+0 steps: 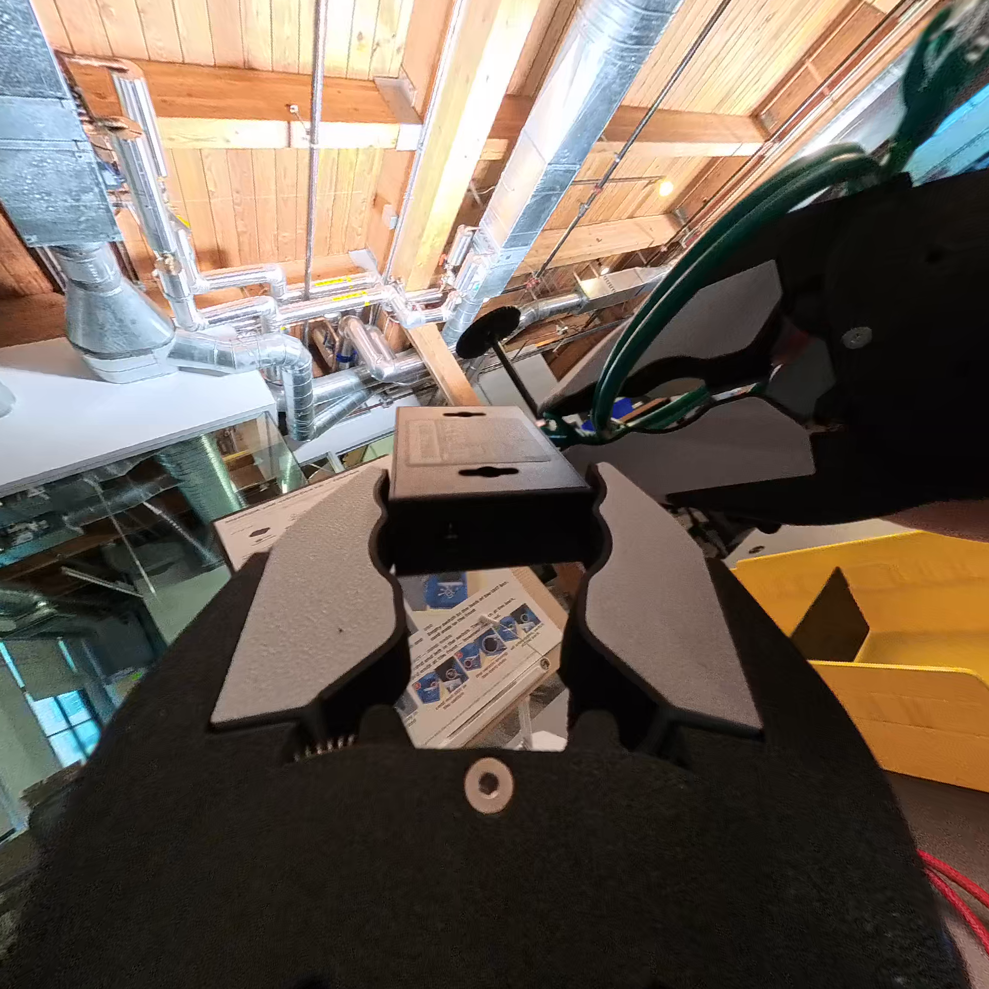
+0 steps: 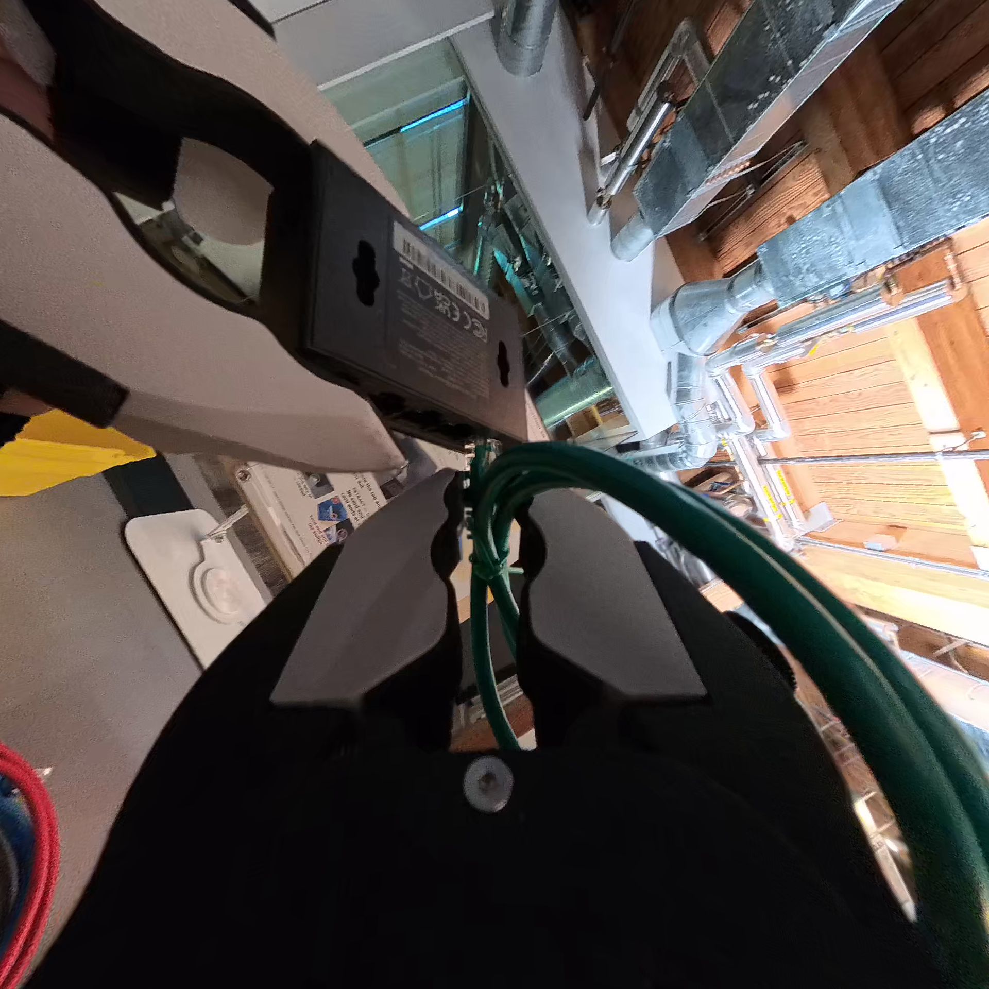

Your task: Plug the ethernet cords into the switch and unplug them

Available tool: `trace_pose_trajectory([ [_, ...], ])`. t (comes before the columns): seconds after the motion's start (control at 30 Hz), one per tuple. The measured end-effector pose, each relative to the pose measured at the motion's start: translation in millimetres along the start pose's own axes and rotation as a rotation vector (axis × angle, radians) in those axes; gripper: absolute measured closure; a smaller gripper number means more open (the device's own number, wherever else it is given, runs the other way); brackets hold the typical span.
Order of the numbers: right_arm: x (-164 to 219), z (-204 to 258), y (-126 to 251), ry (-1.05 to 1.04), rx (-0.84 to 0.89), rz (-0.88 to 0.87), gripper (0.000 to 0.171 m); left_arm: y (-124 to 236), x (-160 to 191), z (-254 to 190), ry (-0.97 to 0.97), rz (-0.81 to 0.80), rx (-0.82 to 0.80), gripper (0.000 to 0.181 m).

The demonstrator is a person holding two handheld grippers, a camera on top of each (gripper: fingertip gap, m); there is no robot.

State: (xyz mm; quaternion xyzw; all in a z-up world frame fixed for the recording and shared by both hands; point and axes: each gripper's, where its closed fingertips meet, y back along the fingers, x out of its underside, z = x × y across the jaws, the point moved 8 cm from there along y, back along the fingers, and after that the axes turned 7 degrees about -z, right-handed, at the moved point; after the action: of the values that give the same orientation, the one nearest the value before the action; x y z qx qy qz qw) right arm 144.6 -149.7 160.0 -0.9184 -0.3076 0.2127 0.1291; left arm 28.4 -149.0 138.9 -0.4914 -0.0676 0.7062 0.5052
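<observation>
My left gripper (image 1: 488, 527) is shut on the black switch (image 1: 476, 455) and holds it up in the air with its labelled underside showing. In the right wrist view the switch (image 2: 406, 316) lies at the upper left between the left gripper's fingers (image 2: 257, 406). My right gripper (image 2: 484, 514) is shut on a bundled green ethernet cord (image 2: 487, 540) near its plug end, which sits right at the switch's port edge. The cord loops away to the right. In the left wrist view the right gripper (image 1: 695, 396) and the green cord (image 1: 690, 299) are at the right of the switch.
A yellow bin (image 1: 877, 658) sits at the lower right. A red cord (image 1: 958, 904) lies on the grey table, also at the lower left of the right wrist view (image 2: 37, 835). A printed instruction sheet (image 1: 481, 658) is below the switch. A white plate (image 2: 192, 578) lies on the table. The tips of one gripper are about 5 cm away from the tips of the other.
</observation>
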Motion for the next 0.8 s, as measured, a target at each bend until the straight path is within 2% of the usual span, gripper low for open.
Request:
trace_pose_trajectory([
  [0.1,-0.6,-0.9,1.3,0.029,0.036,-0.021,0.153,-0.5,-1.1,-1.7,-0.027,0.015,-0.023,0.109],
  [0.3,0.7,1.8,0.5,0.08,0.043,-0.017,0.153,-1.5,1.8,-3.4,0.035,0.045,-0.004,0.112],
  [0.5,4.2,3.0,1.4,0.118,0.01,0.011,0.153,-3.3,10.0,2.4,0.0,0.091,0.087,0.112],
  [0.6,1.3,4.5,-1.3,0.071,0.02,0.024,0.154,-2.7,11.3,6.2,0.042,0.09,0.098,0.112],
  [0.8,4.7,7.6,-3.6,0.104,0.009,0.065,0.154,-3.9,20.2,0.8,0.15,0.108,0.062,0.112],
])
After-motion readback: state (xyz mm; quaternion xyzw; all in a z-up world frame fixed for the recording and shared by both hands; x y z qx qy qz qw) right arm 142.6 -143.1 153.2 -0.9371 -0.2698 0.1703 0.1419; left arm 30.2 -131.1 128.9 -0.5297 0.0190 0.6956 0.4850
